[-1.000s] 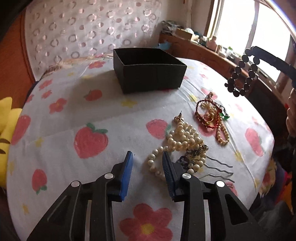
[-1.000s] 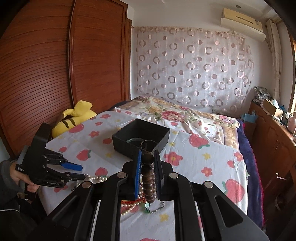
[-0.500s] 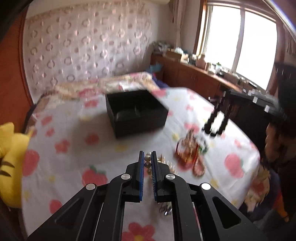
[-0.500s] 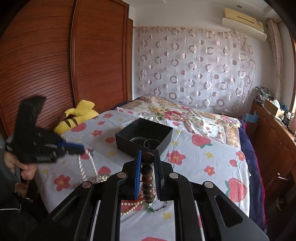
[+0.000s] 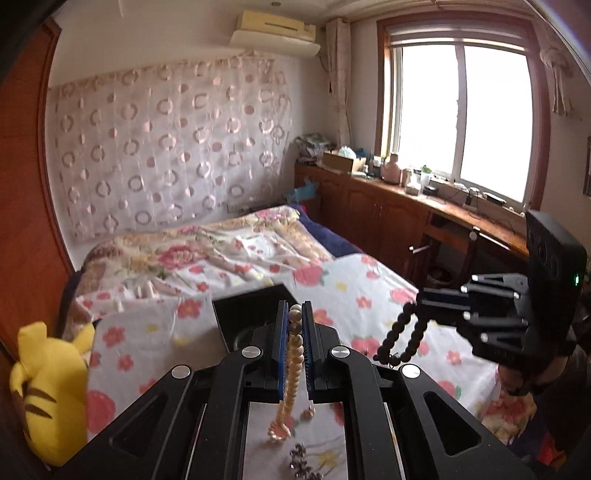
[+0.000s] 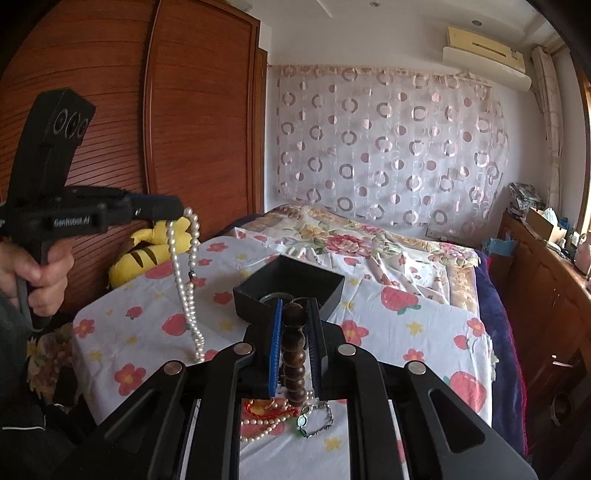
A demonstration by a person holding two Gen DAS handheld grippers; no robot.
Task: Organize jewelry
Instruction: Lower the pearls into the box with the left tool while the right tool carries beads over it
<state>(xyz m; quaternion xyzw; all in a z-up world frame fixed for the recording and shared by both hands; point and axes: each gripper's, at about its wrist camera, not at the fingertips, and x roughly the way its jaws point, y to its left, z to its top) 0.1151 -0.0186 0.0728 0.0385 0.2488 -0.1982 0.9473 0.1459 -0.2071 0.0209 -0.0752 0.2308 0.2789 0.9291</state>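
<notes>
Left gripper [image 5: 294, 314] clamped on a pearl necklace [image 6: 188, 280], lifted above the flowered sheet [image 6: 388, 325], strand hanging left of the black box [image 6: 291, 284]. Right gripper [image 6: 294, 314] closed on a dark wooden bead bracelet [image 5: 402, 336], held up on the near side of the box. More jewelry [image 6: 284, 413] lying on the sheet, nearer than the box.

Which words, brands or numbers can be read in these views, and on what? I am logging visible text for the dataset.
"GenRobot.AI": white lettering on the side of the left claw, seen in the right wrist view.
The air conditioner shows no legible brand; too blurred.
The boxes on the sideboard are too small to read.
Nothing else is legible.
</notes>
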